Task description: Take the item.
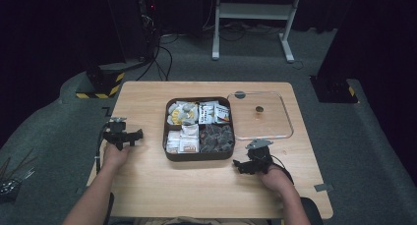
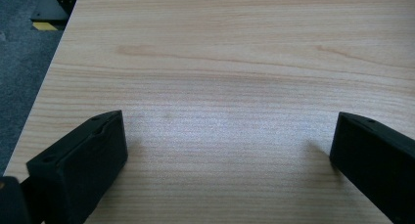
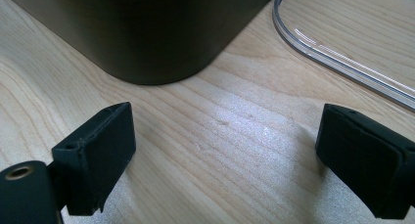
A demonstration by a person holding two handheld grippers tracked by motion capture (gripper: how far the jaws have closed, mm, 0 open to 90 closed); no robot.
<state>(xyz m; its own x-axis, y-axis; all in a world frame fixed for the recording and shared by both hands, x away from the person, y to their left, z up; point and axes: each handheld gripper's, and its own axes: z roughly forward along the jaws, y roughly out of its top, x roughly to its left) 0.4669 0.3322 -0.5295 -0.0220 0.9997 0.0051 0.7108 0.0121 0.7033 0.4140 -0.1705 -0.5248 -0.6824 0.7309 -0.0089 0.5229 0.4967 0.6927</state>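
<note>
A dark brown square tray [image 1: 168,154] with four compartments of wrapped snacks sits at the middle of the wooden table [image 1: 162,185]. A clear lid [image 1: 287,126] lies flat to its right. My left gripper [image 1: 129,135] rests on the table left of the tray, open, with bare wood [image 2: 225,136] between its jaws. My right gripper [image 1: 244,164] rests near the tray's front right corner, open, nothing between its jaws. In the right gripper view the tray's rounded corner [image 3: 147,33] is just ahead and the lid's edge [image 3: 337,53] curves at the upper right.
The table's left edge and grey carpet [image 2: 19,72] lie close to the left gripper. Beyond the table are a white desk frame [image 1: 253,18], cables on the floor and a black-and-yellow striped block [image 1: 101,85]. A small grey piece [image 1: 323,187] lies near the table's right front corner.
</note>
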